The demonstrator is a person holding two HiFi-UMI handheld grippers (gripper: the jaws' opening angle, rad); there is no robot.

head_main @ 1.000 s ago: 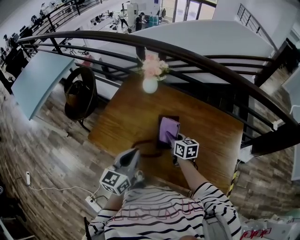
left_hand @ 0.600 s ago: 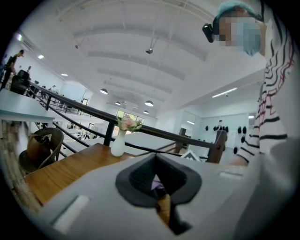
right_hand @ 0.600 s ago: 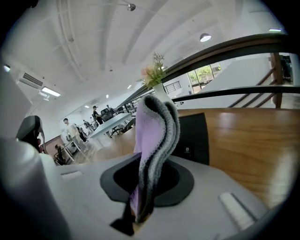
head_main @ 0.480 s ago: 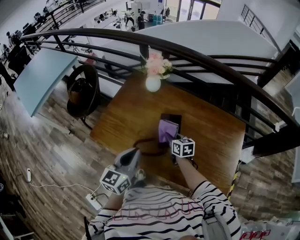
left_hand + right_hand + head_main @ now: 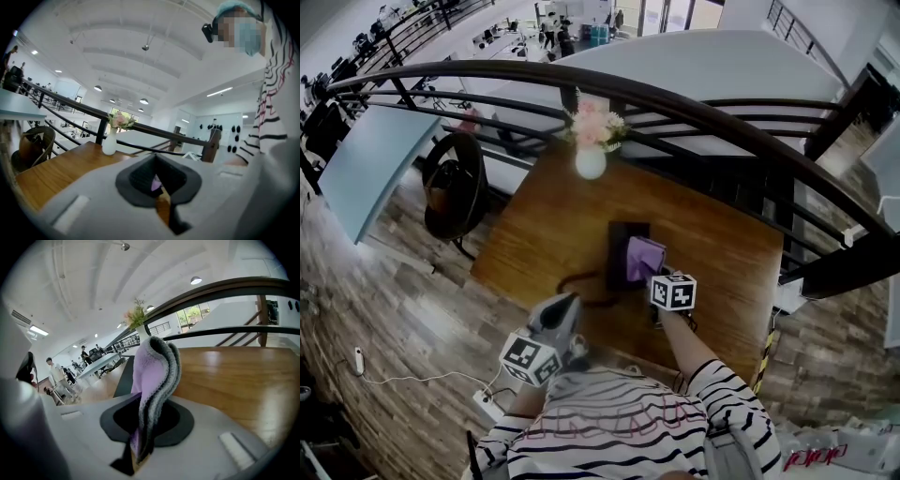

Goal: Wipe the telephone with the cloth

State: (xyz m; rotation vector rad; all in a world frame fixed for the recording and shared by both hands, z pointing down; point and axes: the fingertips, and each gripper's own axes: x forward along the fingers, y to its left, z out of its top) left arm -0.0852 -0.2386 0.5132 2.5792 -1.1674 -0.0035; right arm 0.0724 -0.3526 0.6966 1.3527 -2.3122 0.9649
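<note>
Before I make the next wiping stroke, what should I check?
1. Cloth held in the right gripper: ok, clamped between its jaws.
2. Cloth on the telephone: ok, it lies over part of it.
3. Cloth pressing firmly: cannot tell.
4. Left gripper steadying the telephone: not ok, shut on nothing, near the table's near edge.
5. Vase out of the way: ok, apart at the far edge.

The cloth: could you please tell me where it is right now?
In the head view, the purple cloth sits at mid-table over the right side of the dark telephone, clamped in the right gripper, nearer the person than the white vase.
</note>
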